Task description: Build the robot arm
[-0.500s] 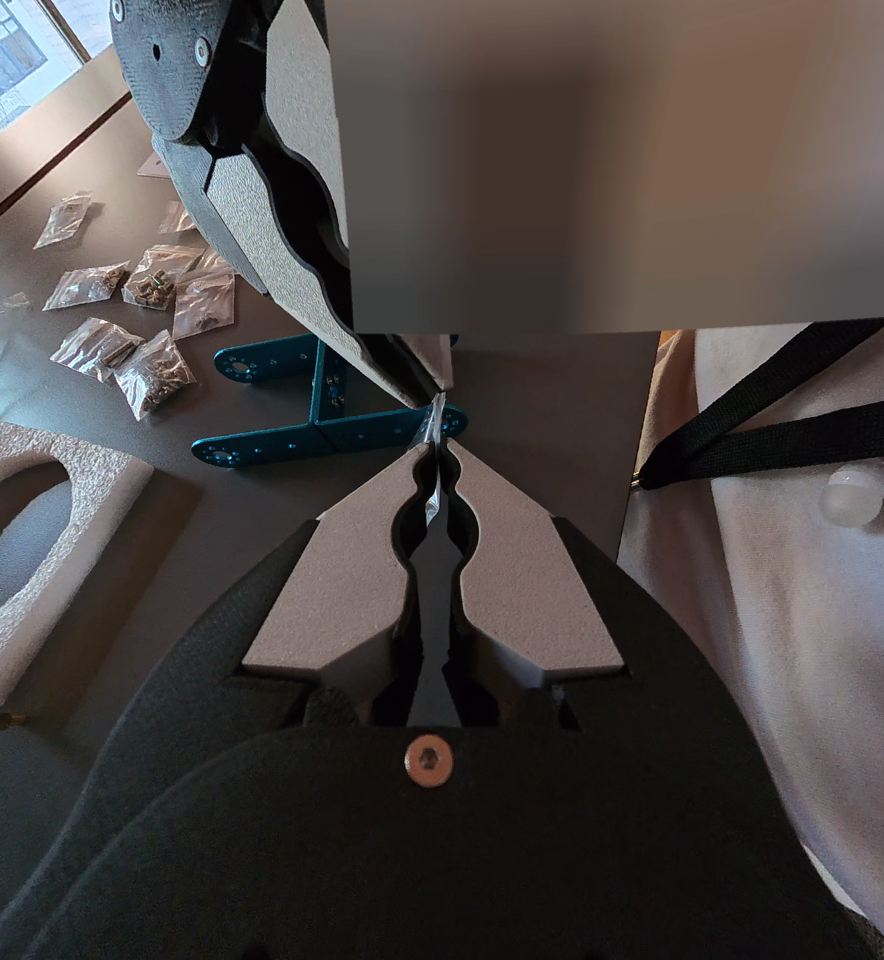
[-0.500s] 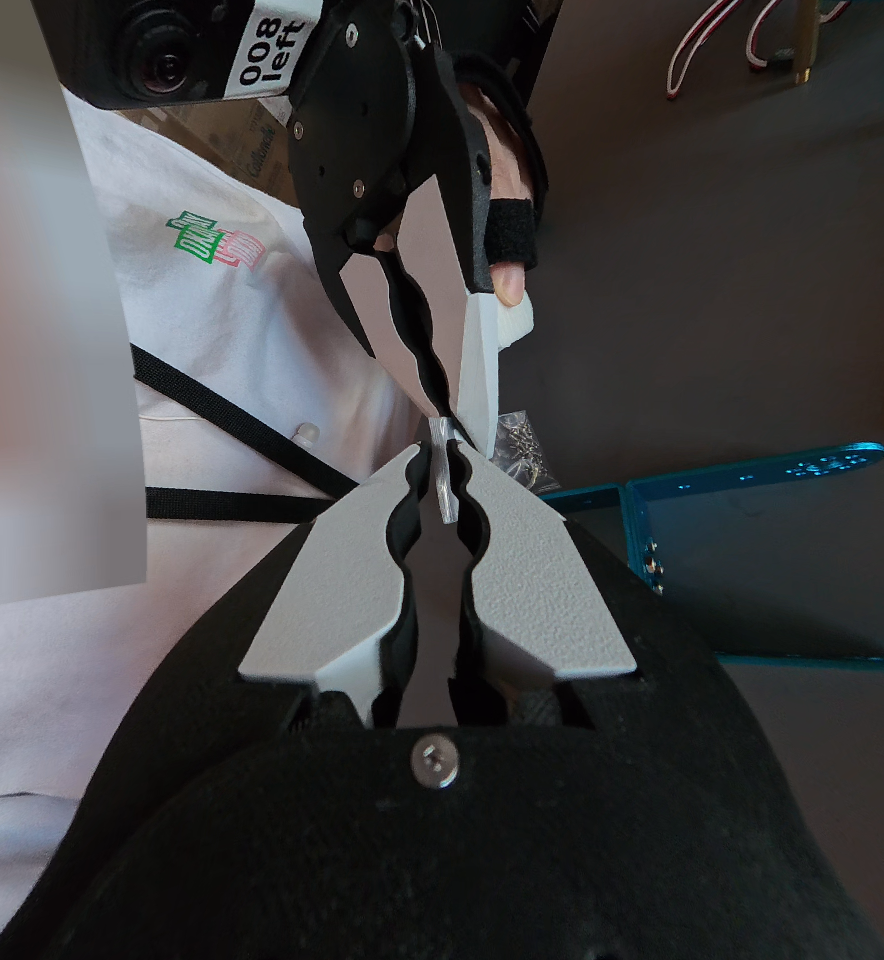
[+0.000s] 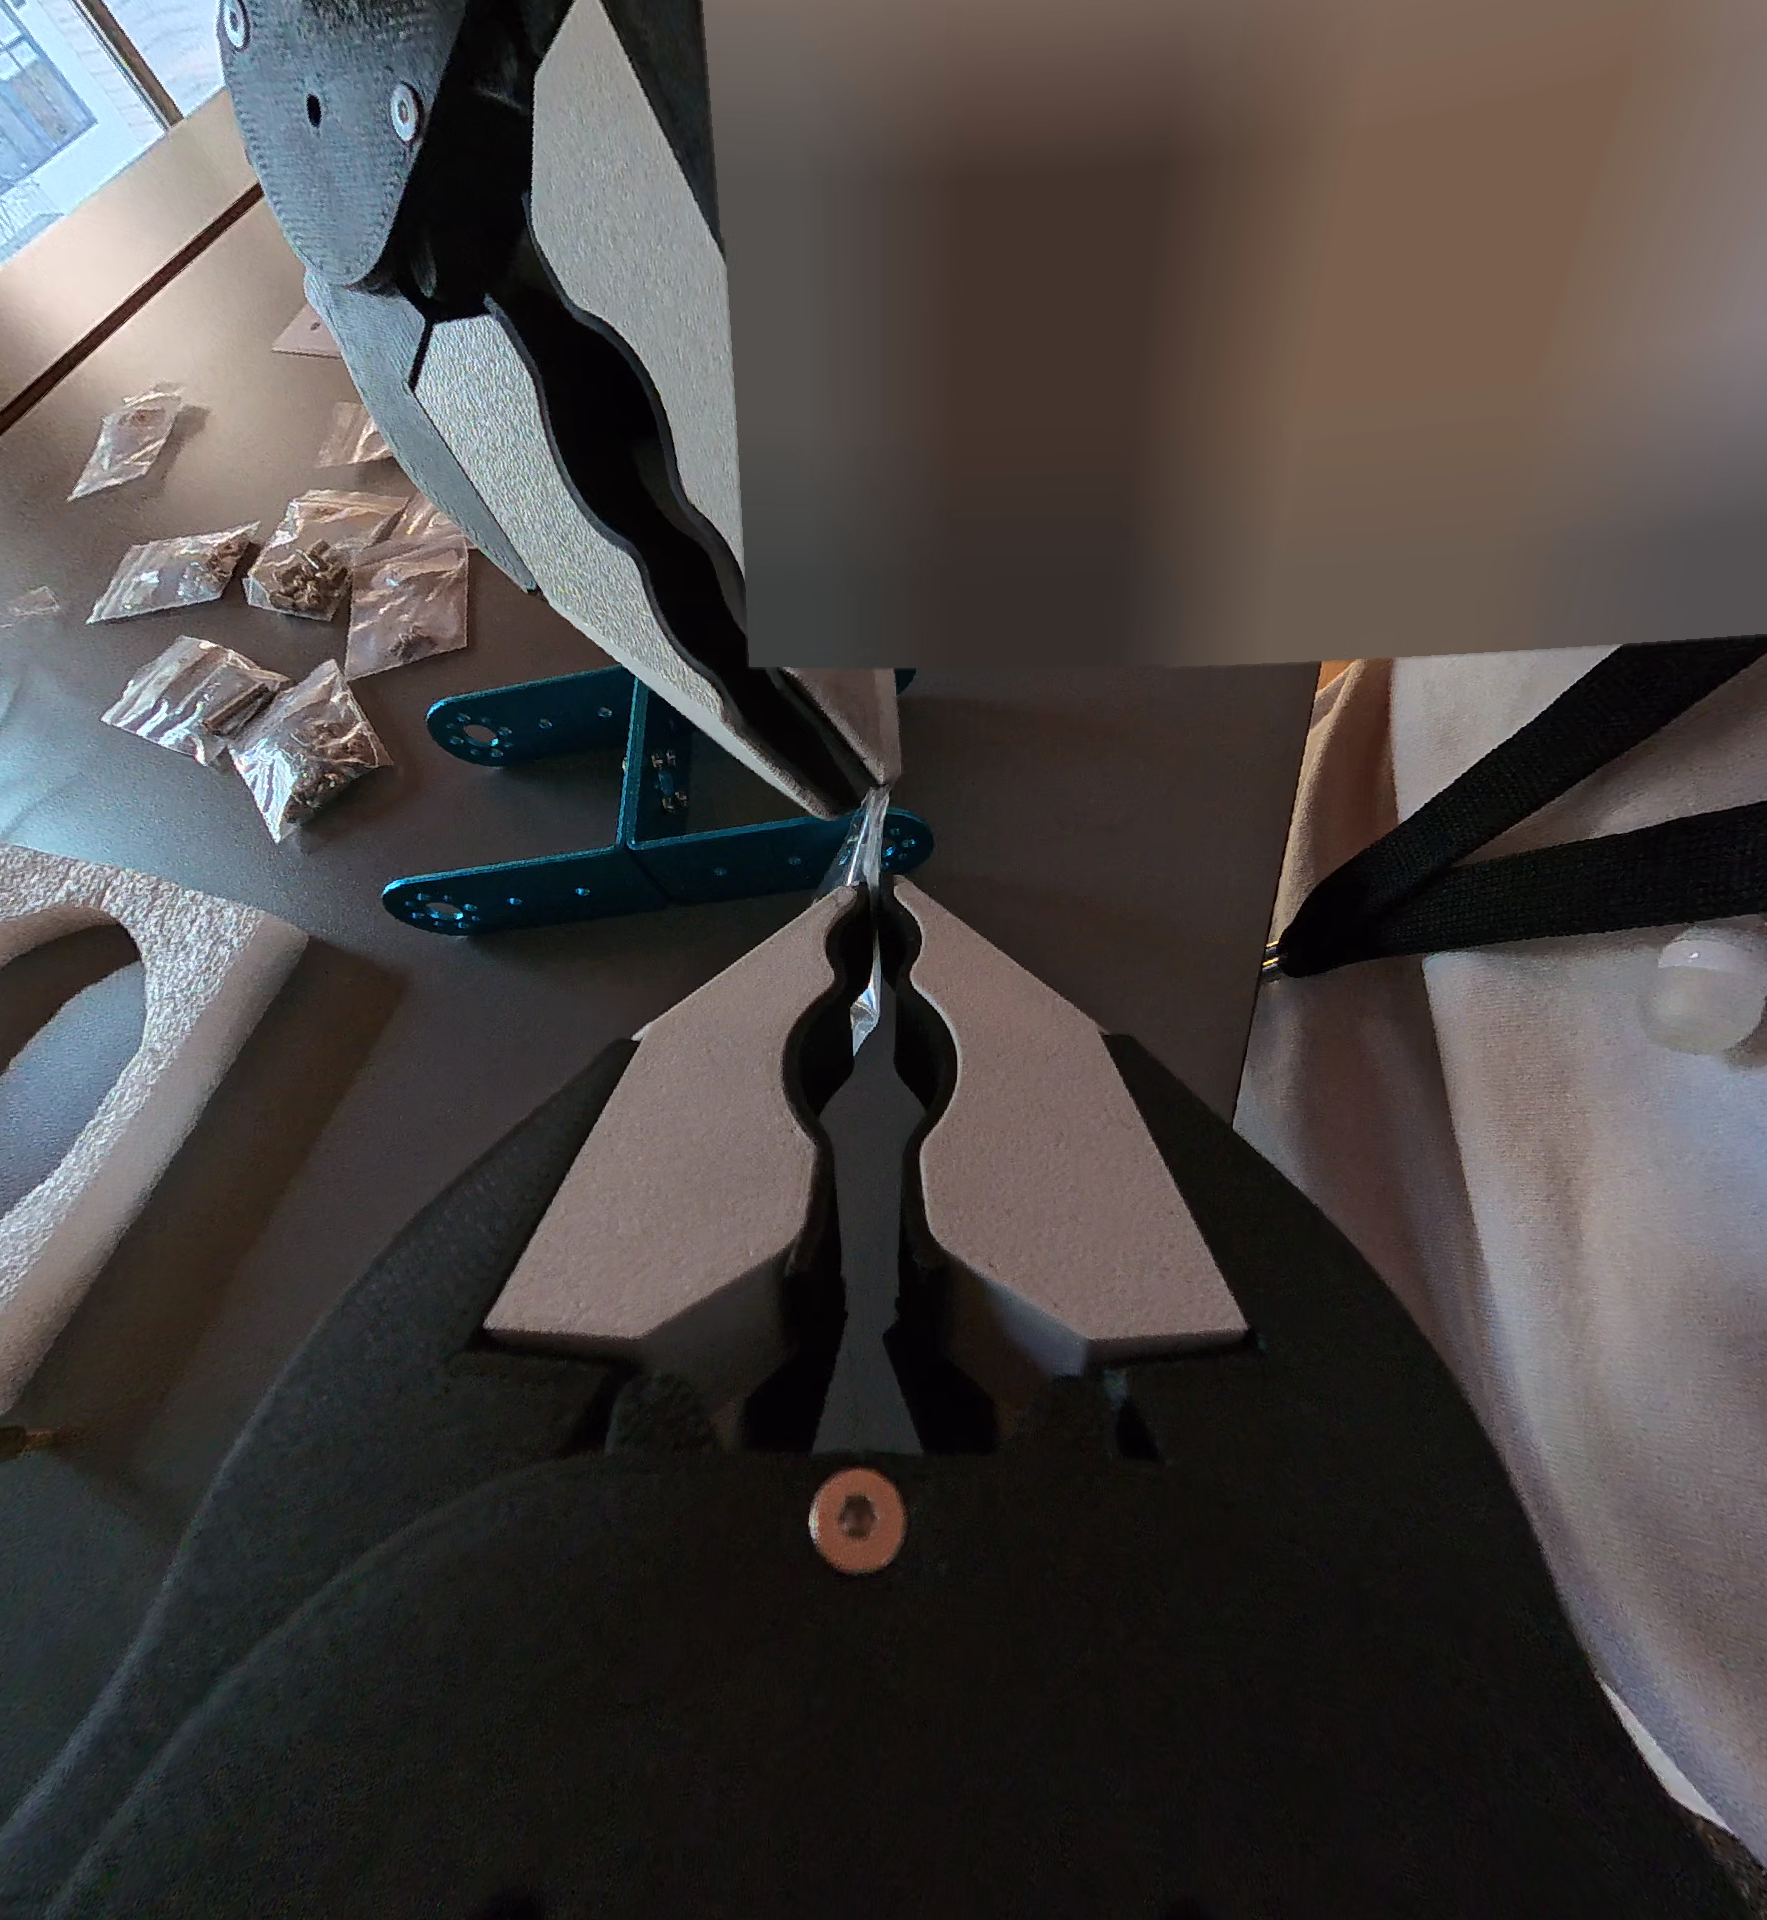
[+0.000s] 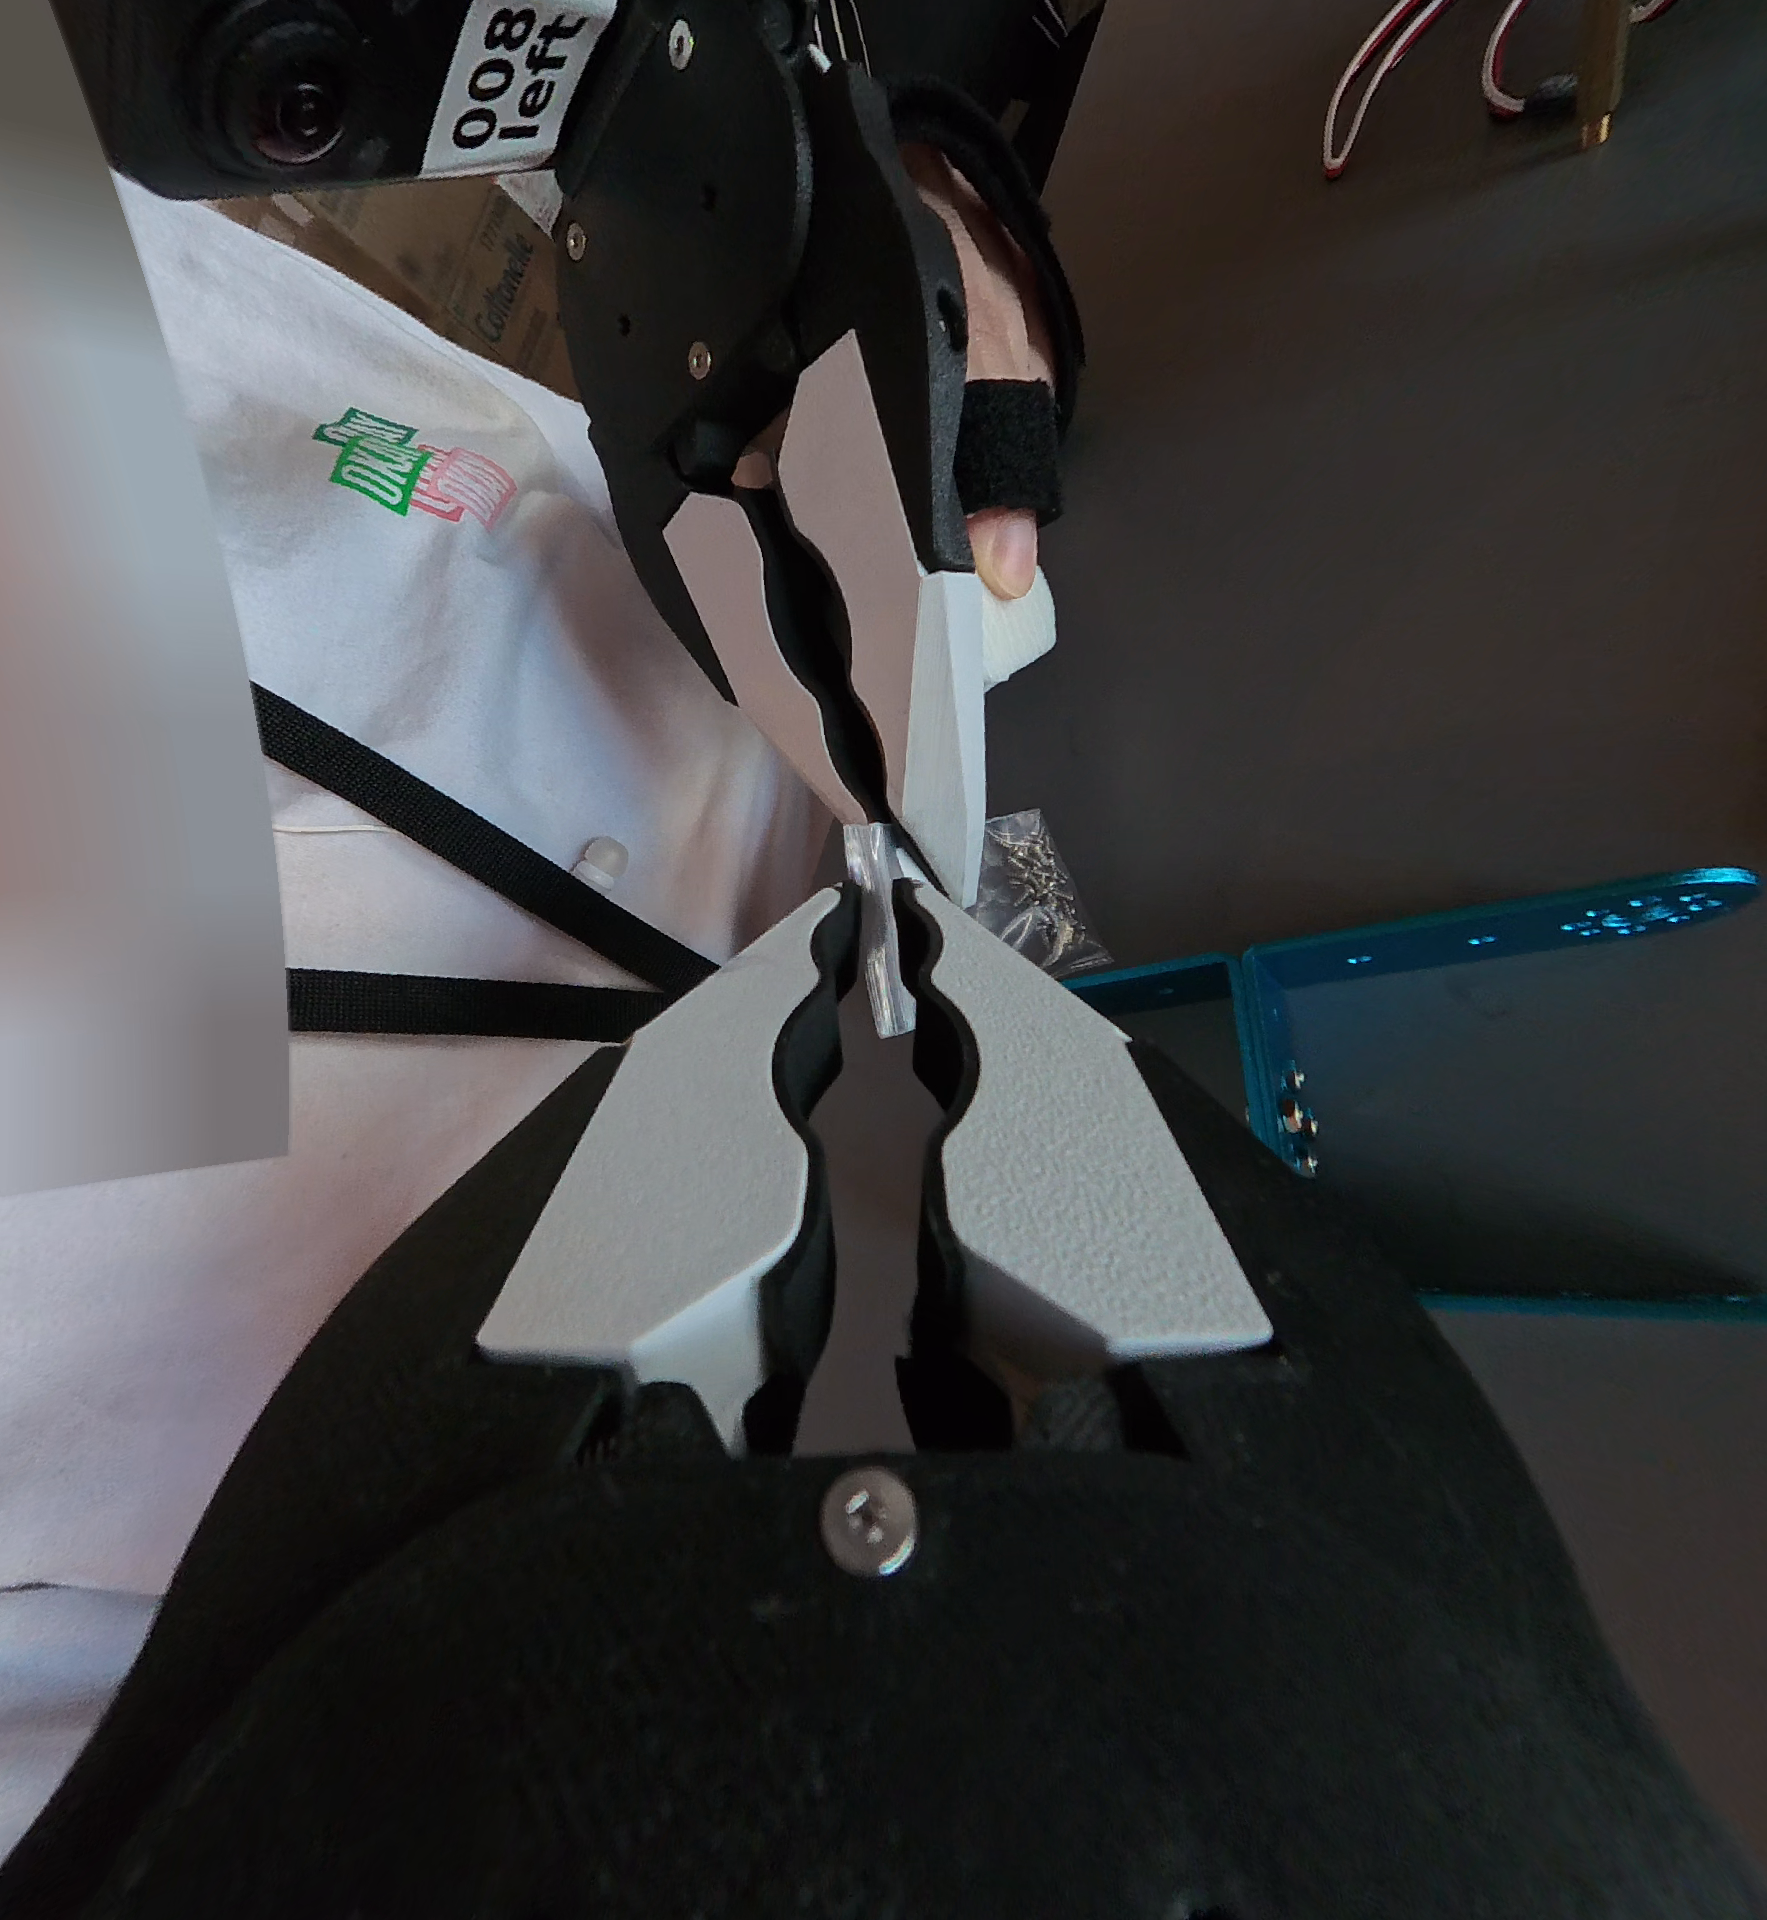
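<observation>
Both grippers hold one small clear plastic bag in the air over a dark table. In the left wrist view my left gripper (image 3: 874, 906) is shut on the bag's thin edge (image 3: 866, 997). My right gripper (image 3: 863, 795) comes in from the upper left, tip to tip with it. In the right wrist view my right gripper (image 4: 881, 902) is shut on the bag's clear top strip (image 4: 881, 966). The bag's body, holding small metal screws (image 4: 1035, 894), hangs to the right of the tips. The left gripper (image 4: 900, 831) comes down from above, also shut on the strip.
A blue metal bracket (image 3: 650, 852) lies on the table under the grippers and also shows in the right wrist view (image 4: 1378, 977). Several small bags of hardware (image 3: 307, 582) lie at the far left. A grey foam piece with a cut-out (image 3: 79, 1039) lies nearer. A person in a white shirt (image 3: 1585, 1299) is close by. The blue metal bracket (image 3: 650, 852) lies around 5 cm away from my left fingertips.
</observation>
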The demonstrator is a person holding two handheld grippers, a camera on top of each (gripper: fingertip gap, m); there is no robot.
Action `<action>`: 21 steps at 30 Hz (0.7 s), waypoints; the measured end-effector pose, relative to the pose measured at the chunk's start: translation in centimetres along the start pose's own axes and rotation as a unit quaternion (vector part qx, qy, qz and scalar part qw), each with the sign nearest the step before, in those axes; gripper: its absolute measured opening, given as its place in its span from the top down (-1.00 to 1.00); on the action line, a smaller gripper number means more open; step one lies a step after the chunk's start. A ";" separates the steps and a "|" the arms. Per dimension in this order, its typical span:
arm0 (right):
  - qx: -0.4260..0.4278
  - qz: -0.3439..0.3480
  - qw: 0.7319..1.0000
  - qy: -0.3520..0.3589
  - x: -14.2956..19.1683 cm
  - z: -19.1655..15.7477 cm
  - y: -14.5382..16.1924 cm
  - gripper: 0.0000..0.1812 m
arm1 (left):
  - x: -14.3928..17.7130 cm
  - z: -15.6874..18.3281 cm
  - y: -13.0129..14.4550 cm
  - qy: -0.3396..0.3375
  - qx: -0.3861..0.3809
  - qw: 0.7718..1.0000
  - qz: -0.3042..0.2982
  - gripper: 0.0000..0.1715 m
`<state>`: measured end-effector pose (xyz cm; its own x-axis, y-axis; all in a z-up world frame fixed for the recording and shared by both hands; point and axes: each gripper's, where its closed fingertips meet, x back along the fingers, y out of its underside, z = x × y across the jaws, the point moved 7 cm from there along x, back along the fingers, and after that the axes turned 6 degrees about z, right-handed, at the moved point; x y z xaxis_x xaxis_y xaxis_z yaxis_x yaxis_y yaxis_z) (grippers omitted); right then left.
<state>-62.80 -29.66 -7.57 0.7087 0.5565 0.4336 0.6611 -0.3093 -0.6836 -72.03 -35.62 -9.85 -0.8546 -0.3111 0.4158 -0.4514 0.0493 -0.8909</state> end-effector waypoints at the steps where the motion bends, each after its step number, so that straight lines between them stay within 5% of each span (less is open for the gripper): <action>1: 0.002 0.000 1.000 0.001 0.0 0.0 0.0 0.94 | 0.0 0.0 0.0 0.000 0.000 1.000 0.000 1.00; 21: 0.093 0.000 0.995 0.039 0.1 -0.6 -0.1 0.97 | 0.0 -0.1 0.0 0.000 0.004 1.000 0.000 1.00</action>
<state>-62.62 -29.98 -7.13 0.7306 0.4921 0.4734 0.6091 -0.1562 -0.7776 -72.10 -35.54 -9.85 -0.8544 -0.3109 0.4163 -0.4500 0.0420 -0.8921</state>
